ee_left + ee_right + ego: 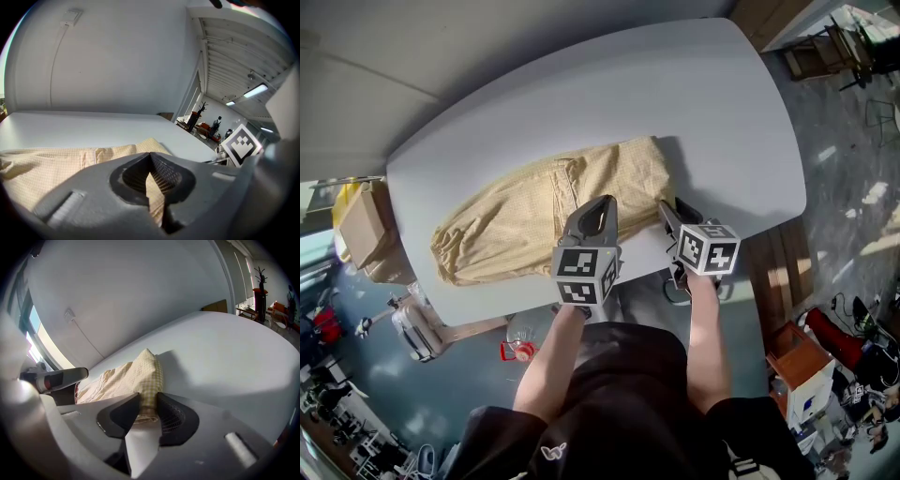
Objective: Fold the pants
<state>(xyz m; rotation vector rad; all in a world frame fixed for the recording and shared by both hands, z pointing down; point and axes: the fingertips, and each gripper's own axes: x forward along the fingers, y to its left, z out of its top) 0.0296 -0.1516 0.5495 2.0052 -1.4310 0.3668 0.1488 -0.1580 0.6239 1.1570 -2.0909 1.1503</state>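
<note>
Yellow checked cotton pants (525, 220) laid lengthwise along near edge of pale grey surface (722, 122), stretching left. Left hand-held gripper (606, 202) pinched on near hem, right hand-held gripper (665, 208) clamped on right-end corner.

Workshop: cardboard box (364, 228), cluttered floor (853, 234)

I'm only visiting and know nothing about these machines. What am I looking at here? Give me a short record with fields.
Surface: rounded pale grey table
Garment: pale yellow checked cloth pants, spread lengthways across the table
Left gripper: jaws closed, a thin strip of the pants' cloth between them
Right gripper: jaws pinching a raised fold at the end of the pants
Operator: a person at the table's near edge, one gripper in each hand
Fold: not yet made
</note>
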